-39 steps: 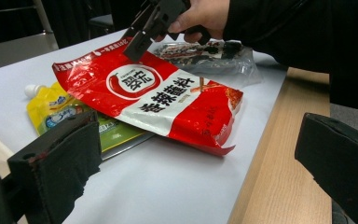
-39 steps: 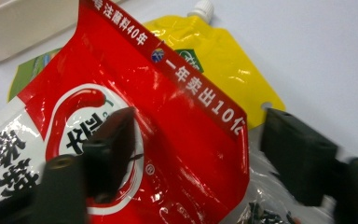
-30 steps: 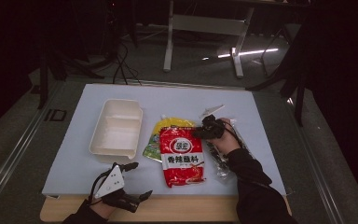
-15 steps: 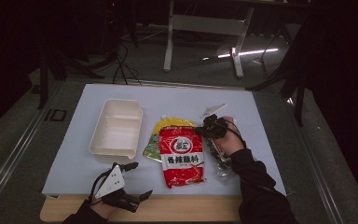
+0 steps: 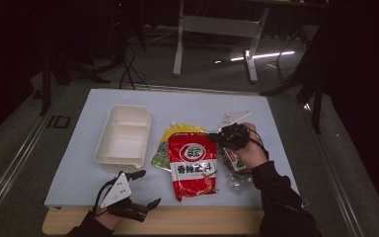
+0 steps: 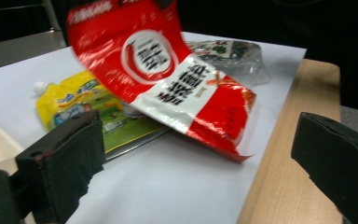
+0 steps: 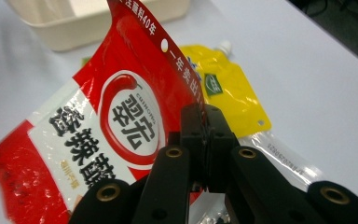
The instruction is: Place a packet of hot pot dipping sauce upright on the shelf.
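Jaws pinched tight on the red packet's [image 7: 121, 126] top edge, the right gripper [image 7: 205, 140] lifts that end off the table [image 5: 286, 123] — left gripper [image 6: 200, 154] gapes empty; three pouches, one white tray [image 5: 123, 136] — all mid-table

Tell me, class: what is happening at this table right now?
A person works with a two-jaw gripper in each hand. The right gripper is shut on the edge of a glossy red snack bag with white lettering, whose gripped end is raised off the white table sheet. Under it lie a yellow spouted pouch and a clear packet with dark contents. The left gripper hangs open near the table's front edge, holding nothing. A cream two-compartment tray sits empty.
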